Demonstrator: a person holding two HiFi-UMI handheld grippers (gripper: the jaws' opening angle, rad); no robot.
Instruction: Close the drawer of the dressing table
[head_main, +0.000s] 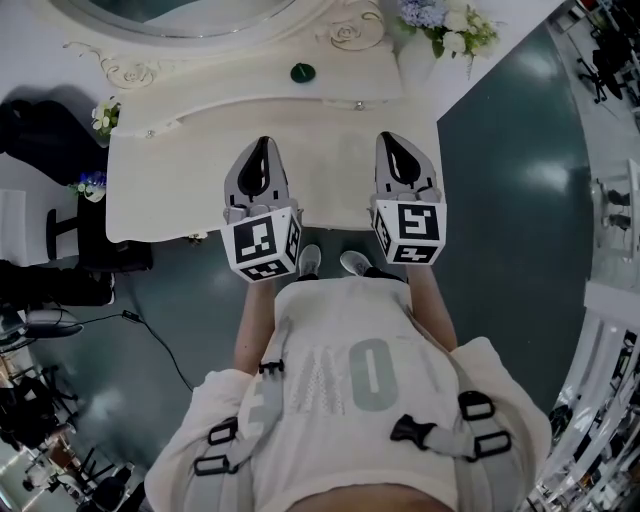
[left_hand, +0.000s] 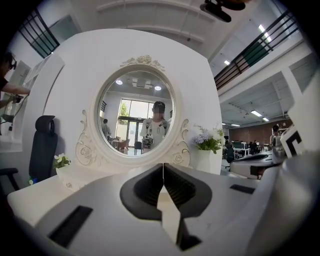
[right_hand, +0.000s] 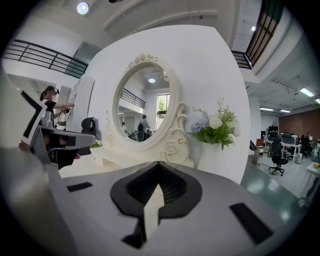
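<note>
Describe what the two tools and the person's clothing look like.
Both the left tool and right tool are pale grey shells with black ribbed pads and a black-and-white marker cube. The person wears a cream shirt under grey harness straps.

Large open-plan office or studio hall, not home: mezzanine railings (right_hand: 45, 55), ceiling strip lights (left_hand: 256, 113), swivel chairs (right_hand: 278, 159) at far desks, glossy dark floor (head_main: 500, 170), loose cable (head_main: 155, 345). Ornate white dressing table (head_main: 200, 190) stands as lone set piece.
</note>
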